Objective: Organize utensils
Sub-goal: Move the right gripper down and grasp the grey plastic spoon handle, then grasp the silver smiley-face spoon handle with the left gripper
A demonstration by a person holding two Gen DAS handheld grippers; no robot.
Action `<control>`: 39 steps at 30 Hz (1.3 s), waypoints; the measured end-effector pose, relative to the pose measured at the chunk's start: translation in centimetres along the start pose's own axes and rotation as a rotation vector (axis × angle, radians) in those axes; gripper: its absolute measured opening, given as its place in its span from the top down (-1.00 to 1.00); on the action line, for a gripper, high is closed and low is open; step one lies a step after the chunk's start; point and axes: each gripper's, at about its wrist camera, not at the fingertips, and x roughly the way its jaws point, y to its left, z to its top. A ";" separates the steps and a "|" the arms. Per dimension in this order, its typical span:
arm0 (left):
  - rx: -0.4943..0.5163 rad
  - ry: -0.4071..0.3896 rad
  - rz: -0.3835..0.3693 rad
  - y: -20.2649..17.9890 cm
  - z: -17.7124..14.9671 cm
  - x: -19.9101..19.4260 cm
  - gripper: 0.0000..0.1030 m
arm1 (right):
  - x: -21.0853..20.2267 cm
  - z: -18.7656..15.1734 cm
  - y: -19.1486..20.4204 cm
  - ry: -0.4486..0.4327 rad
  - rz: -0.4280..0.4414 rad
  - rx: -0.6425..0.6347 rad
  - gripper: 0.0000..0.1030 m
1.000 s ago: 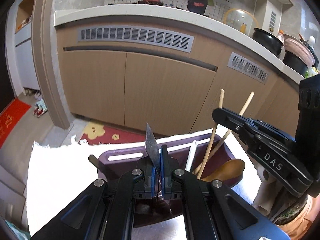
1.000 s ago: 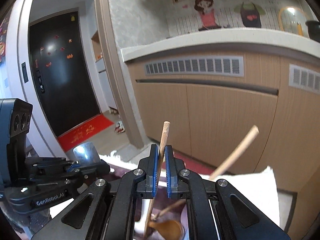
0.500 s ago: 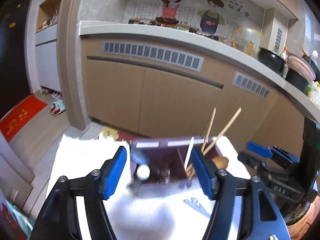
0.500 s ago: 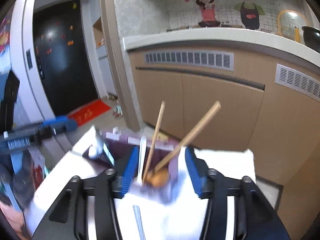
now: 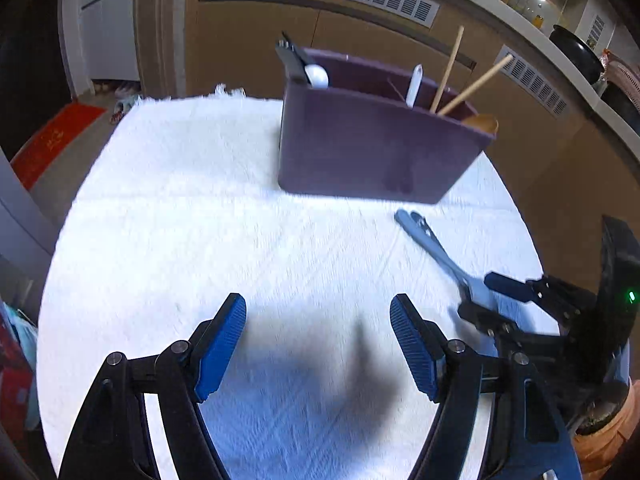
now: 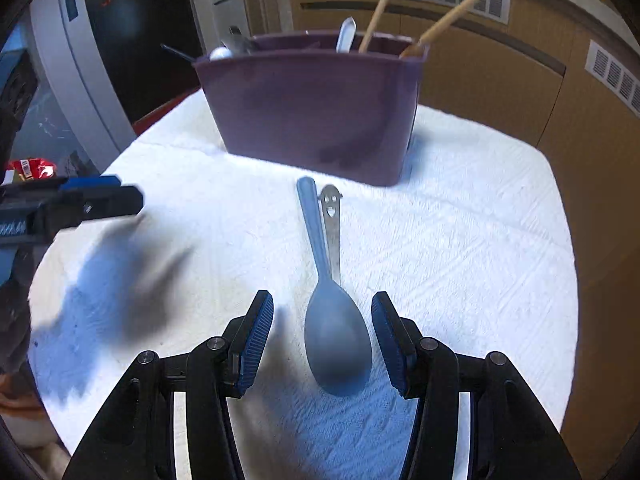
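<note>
Presently the right gripper [image 6: 322,340] stands wide open, its jaws either side of the bowl of a grey spoon [image 6: 334,332] lying on the white cloth [image 6: 460,240]; nothing is gripped. A thin metal utensil [image 6: 331,224] lies touching the spoon's handle, ahead of the claw. The purple caddy [image 6: 316,112] stands further ahead, already holding wooden utensils [image 6: 448,20]. The left gripper [image 5: 318,344] is likewise wide open over bare cloth, evidently unemployed. Judgement: a spoon pickup is being lined up.
</note>
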 end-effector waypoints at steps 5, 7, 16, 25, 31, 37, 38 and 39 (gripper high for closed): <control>0.043 0.021 -0.004 -1.1 -1.5 0.0 -0.40 | 0.7 -0.2 -0.6 0.006 -0.015 0.014 0.11; 0.069 0.029 -0.012 -2.1 -1.5 0.2 -0.40 | 0.7 -0.2 -0.7 0.010 -0.017 0.007 0.34; 0.194 0.119 -0.088 -8.2 -1.8 2.9 -0.40 | -3.8 -2.2 -4.0 -0.072 -0.077 0.118 0.35; 0.197 0.239 -0.185 -14.2 -0.9 6.3 -0.05 | -7.2 -6.6 -7.7 -0.118 -0.213 0.201 0.35; 0.090 0.198 -0.056 -14.1 1.8 8.8 -0.05 | -6.5 -8.6 -7.9 -0.122 -0.193 0.227 0.35; 0.061 0.156 0.049 -14.0 3.7 10.3 0.27 | -6.5 -9.0 -7.4 -0.143 -0.188 0.213 0.34; 0.087 0.148 0.068 -14.4 3.8 10.5 0.33 | -6.4 -9.0 -7.3 -0.140 -0.187 0.208 0.34; 0.109 0.142 0.084 -14.9 3.7 10.7 0.41 | -6.3 -9.1 -7.2 -0.138 -0.187 0.203 0.34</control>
